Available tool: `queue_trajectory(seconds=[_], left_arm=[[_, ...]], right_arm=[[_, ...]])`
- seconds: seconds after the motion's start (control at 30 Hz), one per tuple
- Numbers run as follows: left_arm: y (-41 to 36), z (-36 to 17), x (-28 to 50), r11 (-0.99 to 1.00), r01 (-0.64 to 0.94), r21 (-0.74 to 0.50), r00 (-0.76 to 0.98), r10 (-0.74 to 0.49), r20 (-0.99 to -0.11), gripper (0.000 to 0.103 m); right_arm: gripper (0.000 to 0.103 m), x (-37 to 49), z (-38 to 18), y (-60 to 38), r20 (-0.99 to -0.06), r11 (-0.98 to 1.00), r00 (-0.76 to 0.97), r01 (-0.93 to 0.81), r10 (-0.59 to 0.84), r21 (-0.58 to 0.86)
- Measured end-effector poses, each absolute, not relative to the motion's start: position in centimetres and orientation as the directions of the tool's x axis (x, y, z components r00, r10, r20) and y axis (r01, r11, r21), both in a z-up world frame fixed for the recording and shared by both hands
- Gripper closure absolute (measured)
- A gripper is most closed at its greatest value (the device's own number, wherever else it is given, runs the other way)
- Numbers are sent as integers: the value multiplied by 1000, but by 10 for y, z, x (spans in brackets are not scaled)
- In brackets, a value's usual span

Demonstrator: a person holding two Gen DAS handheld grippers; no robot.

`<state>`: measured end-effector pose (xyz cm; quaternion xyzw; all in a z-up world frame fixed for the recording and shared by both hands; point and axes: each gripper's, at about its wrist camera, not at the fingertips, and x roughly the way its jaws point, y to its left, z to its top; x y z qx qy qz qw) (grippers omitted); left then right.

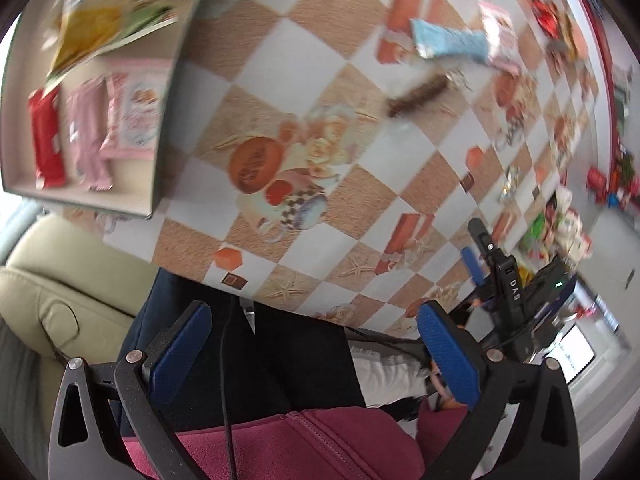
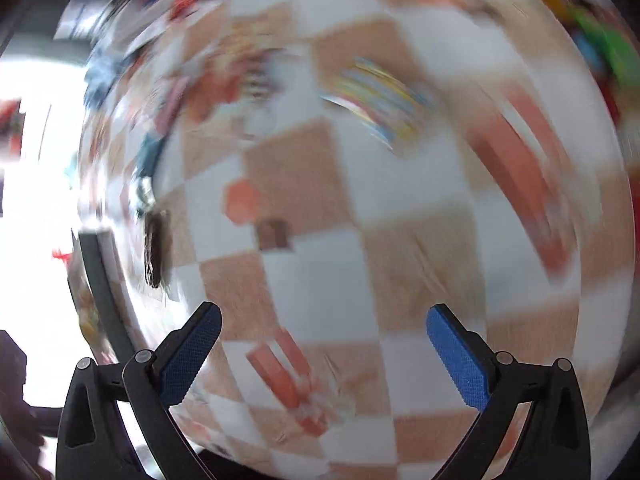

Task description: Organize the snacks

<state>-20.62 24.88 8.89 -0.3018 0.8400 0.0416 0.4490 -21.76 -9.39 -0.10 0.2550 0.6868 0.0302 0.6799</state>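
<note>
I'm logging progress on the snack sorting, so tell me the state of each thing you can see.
Left gripper: open, empty.
Right gripper: open, empty.
Box: open, holding packets.
Red packet: flat in the box.
Light blue packet: loose on the table.
Brown bar: loose on the table.

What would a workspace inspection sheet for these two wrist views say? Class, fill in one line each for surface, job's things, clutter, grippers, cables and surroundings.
Surface: table under a checkered cloth printed with food pictures.
Job's things: open box at the table's corner holding a red packet, a pink packet and other wrappers; a light blue packet and a brown bar lie loose on the cloth.
Clutter: blurred pile of colourful snacks near the far edge.
Grippers: left gripper and right gripper, jaws apart, both empty.
Cables: a thin black cable runs past the left gripper.
Surroundings: beige seat; person's maroon garment.
</note>
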Motion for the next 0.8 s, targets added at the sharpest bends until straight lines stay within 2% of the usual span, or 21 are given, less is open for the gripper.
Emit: queue_trajectory(seconds=[0.13, 0.23, 0.47, 0.6, 0.67, 0.8], left_arm=[[247, 86, -204, 817, -538, -210, -417, -474, -776, 0], [250, 84, -204, 810, -550, -204, -410, -475, -779, 0], [259, 89, -207, 817, -546, -188, -395, -448, -802, 0], [263, 94, -212, 833, -523, -178, -389, -419, -820, 0], [267, 95, -214, 837, -519, -171, -386, -408, -828, 0], [270, 90, -212, 847, -509, -152, -390, -384, -837, 0]], right_arm=[[0, -236, -12, -128, -935, 816, 40, 476, 352, 327], [0, -226, -8, -139, -947, 824, 41, 482, 319, 299], [0, -133, 14, -101, -981, 958, 54, 211, 186, 193], [0, -89, -2, -74, -984, 977, 21, 111, 180, 181], [0, -85, -3, -53, -992, 991, 31, 43, 124, 125], [0, -118, 0, 18, -975, 961, -15, -164, 222, 221]])
